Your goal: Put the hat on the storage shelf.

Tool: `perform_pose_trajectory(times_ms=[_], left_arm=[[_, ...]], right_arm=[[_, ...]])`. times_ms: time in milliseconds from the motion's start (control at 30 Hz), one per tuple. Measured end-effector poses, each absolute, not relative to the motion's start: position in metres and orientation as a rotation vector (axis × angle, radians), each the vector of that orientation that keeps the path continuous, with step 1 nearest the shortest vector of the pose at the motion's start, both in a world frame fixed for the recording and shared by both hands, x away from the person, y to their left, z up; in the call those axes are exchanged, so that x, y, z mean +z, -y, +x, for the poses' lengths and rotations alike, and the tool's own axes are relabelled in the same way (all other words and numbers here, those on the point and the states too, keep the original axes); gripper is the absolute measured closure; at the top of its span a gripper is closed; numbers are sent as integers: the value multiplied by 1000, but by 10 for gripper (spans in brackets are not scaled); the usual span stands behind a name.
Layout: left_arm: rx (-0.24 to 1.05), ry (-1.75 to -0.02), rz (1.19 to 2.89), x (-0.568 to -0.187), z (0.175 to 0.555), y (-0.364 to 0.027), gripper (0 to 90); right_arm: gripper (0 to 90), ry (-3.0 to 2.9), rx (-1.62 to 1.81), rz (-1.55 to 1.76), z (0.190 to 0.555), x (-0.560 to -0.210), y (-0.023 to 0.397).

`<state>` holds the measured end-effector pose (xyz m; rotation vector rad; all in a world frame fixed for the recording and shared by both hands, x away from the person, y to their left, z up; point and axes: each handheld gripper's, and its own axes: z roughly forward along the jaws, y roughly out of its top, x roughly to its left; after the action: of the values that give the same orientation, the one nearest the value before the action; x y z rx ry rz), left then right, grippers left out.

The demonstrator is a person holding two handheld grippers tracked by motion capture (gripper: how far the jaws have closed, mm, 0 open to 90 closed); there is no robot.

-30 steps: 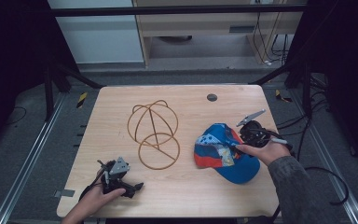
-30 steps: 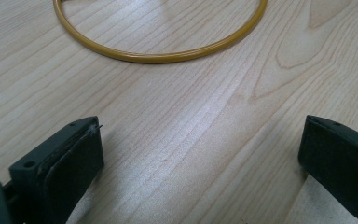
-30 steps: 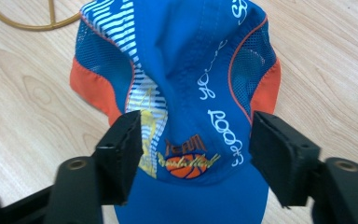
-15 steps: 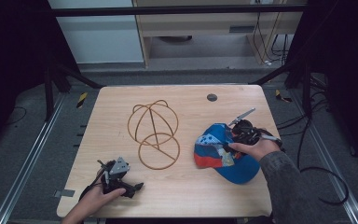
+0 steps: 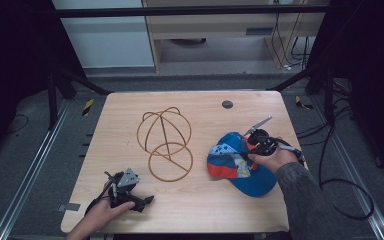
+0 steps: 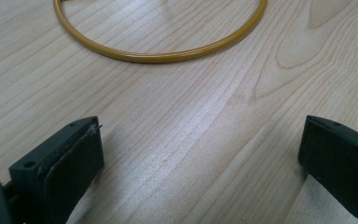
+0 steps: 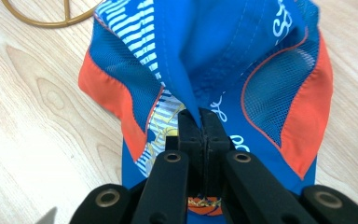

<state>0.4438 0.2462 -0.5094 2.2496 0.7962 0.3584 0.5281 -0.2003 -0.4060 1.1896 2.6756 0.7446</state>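
One pale wood table [image 5: 200,210], grey floor [image 5: 25,165] around.

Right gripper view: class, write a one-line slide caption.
Right gripper pinches a fold of the blue-and-orange cap above the wooden table.

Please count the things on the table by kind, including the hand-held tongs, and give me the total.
Caps: 1, the blue and orange cap
Wire stands: 1, the wire stand
Dark round discs: 1, the disc
Tongs: 2, left tongs and right tongs
Total: 5
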Motion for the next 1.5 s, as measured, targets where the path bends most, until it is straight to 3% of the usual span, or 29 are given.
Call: perform_pose_trajectory(times_ms=[1500], left_arm=[[362,-800,2240,-510,444,-246,0]], right_arm=[[900,-2473,988,1076,511,-284,227]])
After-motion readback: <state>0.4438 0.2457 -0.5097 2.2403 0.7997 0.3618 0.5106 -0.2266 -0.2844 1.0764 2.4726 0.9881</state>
